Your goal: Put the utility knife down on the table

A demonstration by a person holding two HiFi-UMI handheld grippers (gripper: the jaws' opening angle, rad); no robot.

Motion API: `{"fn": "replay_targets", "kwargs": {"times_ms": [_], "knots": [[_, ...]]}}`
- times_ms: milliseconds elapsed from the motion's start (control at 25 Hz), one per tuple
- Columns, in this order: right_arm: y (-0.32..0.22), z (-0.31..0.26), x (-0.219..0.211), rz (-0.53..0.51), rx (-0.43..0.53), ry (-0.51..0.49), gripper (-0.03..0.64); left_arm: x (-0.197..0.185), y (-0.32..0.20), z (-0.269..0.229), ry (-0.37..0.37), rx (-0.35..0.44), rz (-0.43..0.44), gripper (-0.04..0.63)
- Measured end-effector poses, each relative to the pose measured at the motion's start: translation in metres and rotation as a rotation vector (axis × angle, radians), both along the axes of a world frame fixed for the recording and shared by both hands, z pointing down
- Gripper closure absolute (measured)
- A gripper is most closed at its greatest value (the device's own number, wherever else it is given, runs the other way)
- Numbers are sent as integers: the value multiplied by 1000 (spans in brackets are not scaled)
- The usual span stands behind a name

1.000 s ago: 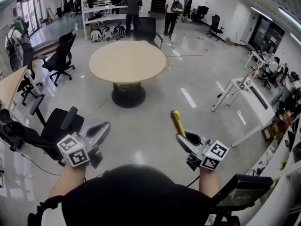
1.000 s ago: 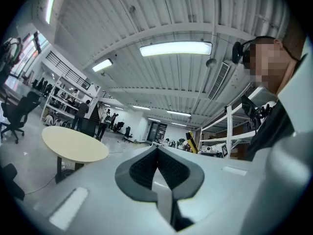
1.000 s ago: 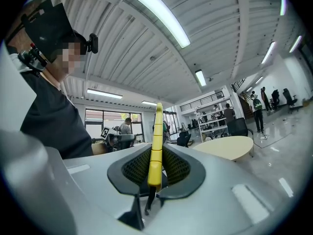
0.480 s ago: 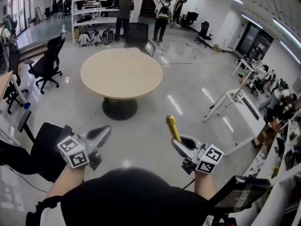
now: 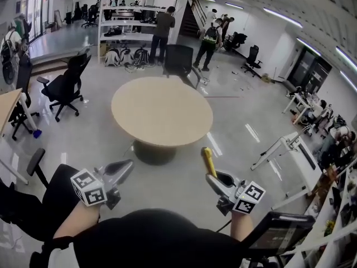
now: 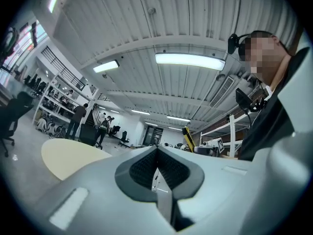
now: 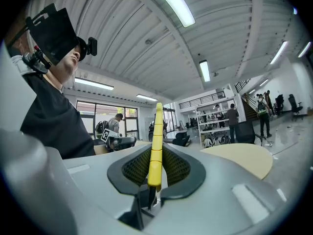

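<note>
**Inventory of what I hold and what is around me**

1. Left tool (image 6: 157,153): grey body with dark ribbed pads. The jaws are closed together with nothing between them. It is carried out in front of me at my left, roughly level, and its marker cube (image 5: 89,187) sits near my wrist.

2. Right tool (image 7: 155,166): same make. The jaws are nearly closed and clamped on item 3. It is carried at my right, and a second marker cube (image 5: 249,199) is at its rear.

3. Utility knife (image 7: 156,141): yellow, segmented casing. Its lower end is pinched between the right tool's pads, and the long body stands out past the fingertips. It is in the air above the floor (image 5: 245,116), not on the surface. In the head view its far end shows just below the near rim of item 4.

4. Round surface (image 5: 162,110): pale wood top on a dark central pedestal, directly ahead of both tools.

5. Black office chair (image 5: 53,197): close by my left arm.

6. Second black chair (image 5: 179,60): at the far side of the round surface.

7. White shelving unit (image 5: 125,21): against the far wall, with bags at its foot.

8. Person in a dark top (image 5: 163,29): standing at the shelving.

9. Person with a backpack (image 5: 210,41): standing to the right of the shelving, near a staircase.

10. White desks (image 5: 290,149): along the right side of the room.
</note>
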State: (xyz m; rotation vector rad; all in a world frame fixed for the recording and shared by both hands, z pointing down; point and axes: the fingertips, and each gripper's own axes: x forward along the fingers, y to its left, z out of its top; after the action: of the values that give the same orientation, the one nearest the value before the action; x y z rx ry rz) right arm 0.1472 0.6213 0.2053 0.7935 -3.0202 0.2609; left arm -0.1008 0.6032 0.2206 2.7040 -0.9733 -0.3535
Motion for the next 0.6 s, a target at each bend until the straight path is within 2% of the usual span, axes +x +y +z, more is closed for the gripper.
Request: {"fn": "replay_targets", "kwargs": {"times_ms": [320,600], "knots": [[-67,17,-20,-51,-19,-6,543,-24,-49,22,-3,-39,-52,597],[-142,20,30,-133,-15,-32,543,21,-103,17,-37,-36,-145,597]]}}
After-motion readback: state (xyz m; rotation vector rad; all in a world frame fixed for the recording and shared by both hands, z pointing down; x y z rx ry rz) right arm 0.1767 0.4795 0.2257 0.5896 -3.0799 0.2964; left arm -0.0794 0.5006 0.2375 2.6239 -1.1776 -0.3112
